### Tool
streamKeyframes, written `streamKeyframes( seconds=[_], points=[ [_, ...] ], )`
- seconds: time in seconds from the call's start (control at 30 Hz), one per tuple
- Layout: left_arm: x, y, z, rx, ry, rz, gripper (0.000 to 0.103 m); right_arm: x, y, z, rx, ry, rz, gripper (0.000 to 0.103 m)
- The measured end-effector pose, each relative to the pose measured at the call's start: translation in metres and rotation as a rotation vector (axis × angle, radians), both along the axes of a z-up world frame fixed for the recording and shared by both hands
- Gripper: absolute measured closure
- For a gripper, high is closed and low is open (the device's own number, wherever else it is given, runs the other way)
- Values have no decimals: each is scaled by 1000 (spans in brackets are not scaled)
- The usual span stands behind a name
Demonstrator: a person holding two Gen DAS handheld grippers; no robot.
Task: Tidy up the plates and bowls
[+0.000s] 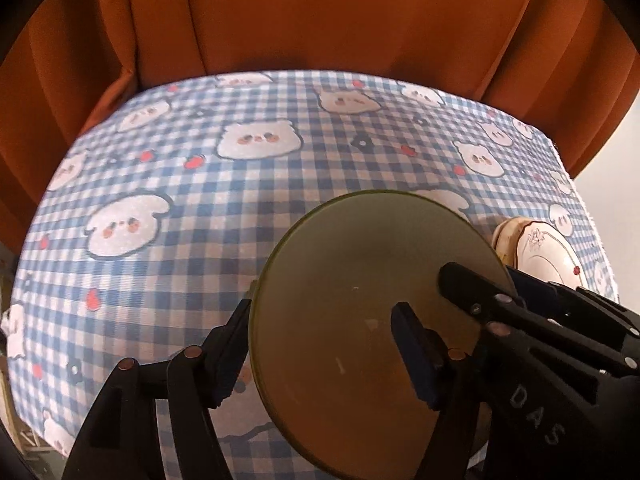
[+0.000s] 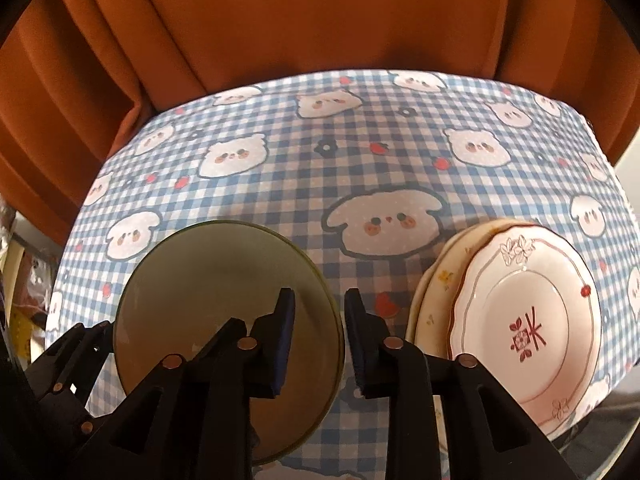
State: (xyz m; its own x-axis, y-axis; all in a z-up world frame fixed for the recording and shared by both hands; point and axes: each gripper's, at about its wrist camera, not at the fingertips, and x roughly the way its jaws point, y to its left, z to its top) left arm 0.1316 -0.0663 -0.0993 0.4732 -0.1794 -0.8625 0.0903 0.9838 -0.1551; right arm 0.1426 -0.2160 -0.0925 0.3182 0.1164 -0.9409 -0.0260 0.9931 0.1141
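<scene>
An olive-green plate [image 1: 352, 300] is held tilted above the checked tablecloth, and it also shows in the right wrist view [image 2: 208, 280]. My left gripper [image 1: 324, 316] straddles the plate's near-left rim, one finger on each face, and appears shut on it. My right gripper [image 2: 320, 312] is open, its jaws standing either side of the plate's right rim without closing on it; its left finger [image 1: 472, 292] lies over the plate face. A white plate with a red motif [image 2: 524, 328] rests on a stack of cream plates [image 2: 432, 284] at the right, also visible in the left wrist view [image 1: 548, 252].
A table with a blue-and-white checked cloth printed with bear faces [image 2: 320, 168] fills both views. An orange curtain [image 2: 300, 20] hangs behind the table's far edge. The table's right edge [image 2: 624, 208] runs close to the plate stack.
</scene>
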Motion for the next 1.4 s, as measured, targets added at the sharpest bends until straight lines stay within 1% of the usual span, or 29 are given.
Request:
streamKeyframes(
  seconds=[0.03, 0.1, 0.13, 0.3, 0.37, 0.47, 0.67, 0.8, 0.87, 1.0, 1.1, 1.17, 1.23, 1.3, 1.4],
  points=[
    [3, 2, -2, -14, 12, -9, 32, 1, 0, -1, -2, 11, -15, 48],
    [7, 6, -6, -40, 35, -35, 34, 1, -1, -4, -2, 22, -51, 36],
    [9, 7, -9, -52, 50, -47, 34, 1, -1, -4, -12, 24, -67, 36],
    [14, 17, -23, -132, 139, -80, 41, 1, -1, -13, -22, 79, -133, 36],
    [15, 16, -24, -143, 146, -98, 41, -2, -2, -15, -24, 92, -163, 36],
    [15, 11, -24, -140, 151, -125, 43, -5, -5, -15, -26, 95, -193, 36],
    [20, 11, -24, -134, 171, -149, 43, -4, -11, -21, 17, 122, -248, 36],
    [21, 10, -22, -100, 169, -155, 45, 0, -13, -30, 42, 168, -274, 36],
    [21, 9, -22, -93, 172, -151, 45, 2, -15, -35, 67, 184, -274, 36],
    [22, 11, -23, -103, 192, -117, 45, 7, -16, -43, 150, 201, -233, 37],
    [20, 7, -22, -77, 190, -96, 45, 11, -20, -49, 222, 221, -198, 41],
    [18, 5, -21, -57, 189, -78, 44, 12, -23, -53, 273, 237, -183, 47],
    [16, 3, -21, -41, 185, -62, 44, 13, -26, -55, 327, 251, -171, 55],
    [15, 2, -20, -30, 184, -46, 44, 12, -27, -56, 361, 259, -171, 59],
    [14, -1, -19, -5, 186, -31, 46, 12, -25, -54, 349, 263, -149, 60]
  ],
)
